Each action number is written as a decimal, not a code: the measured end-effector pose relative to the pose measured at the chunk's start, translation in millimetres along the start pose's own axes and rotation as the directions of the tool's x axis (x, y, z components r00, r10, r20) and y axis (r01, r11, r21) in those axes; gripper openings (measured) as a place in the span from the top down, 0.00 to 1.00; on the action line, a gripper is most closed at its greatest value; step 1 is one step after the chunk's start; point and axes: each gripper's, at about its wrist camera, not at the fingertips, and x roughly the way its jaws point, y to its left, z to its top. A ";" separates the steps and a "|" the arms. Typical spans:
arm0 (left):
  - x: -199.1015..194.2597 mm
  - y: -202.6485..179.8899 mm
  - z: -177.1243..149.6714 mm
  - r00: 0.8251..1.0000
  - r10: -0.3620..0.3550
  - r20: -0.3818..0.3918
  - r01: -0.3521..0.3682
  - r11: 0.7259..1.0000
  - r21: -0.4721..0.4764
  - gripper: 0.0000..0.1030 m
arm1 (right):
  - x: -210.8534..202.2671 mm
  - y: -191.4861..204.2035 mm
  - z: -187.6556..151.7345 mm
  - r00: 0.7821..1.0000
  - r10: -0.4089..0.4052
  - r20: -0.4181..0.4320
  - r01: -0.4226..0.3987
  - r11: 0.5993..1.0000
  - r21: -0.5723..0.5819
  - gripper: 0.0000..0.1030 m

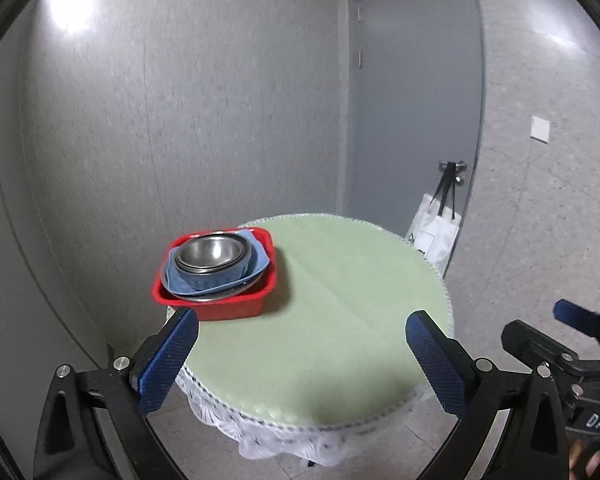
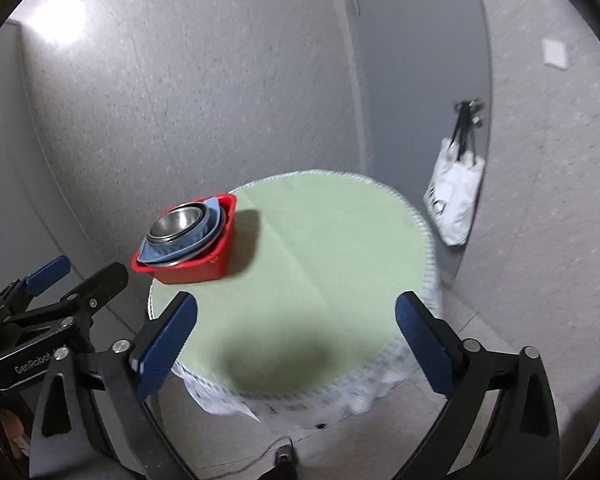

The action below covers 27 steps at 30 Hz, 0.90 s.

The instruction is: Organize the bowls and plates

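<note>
You see red basin [image 1: 220, 304] at counter's far left edge, upright. Inside it: steel plate at bottom, blue plate [image 1: 216, 280] above, tilted, stacked steel bowls [image 1: 212, 254] nested on top, open side up.

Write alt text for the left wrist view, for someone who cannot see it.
A red tub holding stacked metal bowls and blue dishes sits at the left edge of a round table with a pale green cover. The left claw is open and empty in front; a grey door stands behind.
</note>
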 end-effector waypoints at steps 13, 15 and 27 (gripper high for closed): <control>-157.7 -48.2 -59.4 0.995 -0.049 0.086 0.048 0.999 0.019 0.01 | -134.3 -25.6 -49.7 0.996 -0.017 0.087 0.018 1.000 -0.004 0.00; -170.3 -44.6 -64.0 0.992 -0.046 0.117 0.044 0.999 0.021 0.01 | -147.4 -22.7 -53.5 0.994 -0.023 0.106 0.024 1.000 -0.011 0.00; -223.6 -16.5 -103.3 0.981 -0.071 0.180 0.066 0.997 0.031 0.01 | -200.0 3.3 -71.7 0.981 -0.058 0.184 0.060 0.998 -0.006 0.00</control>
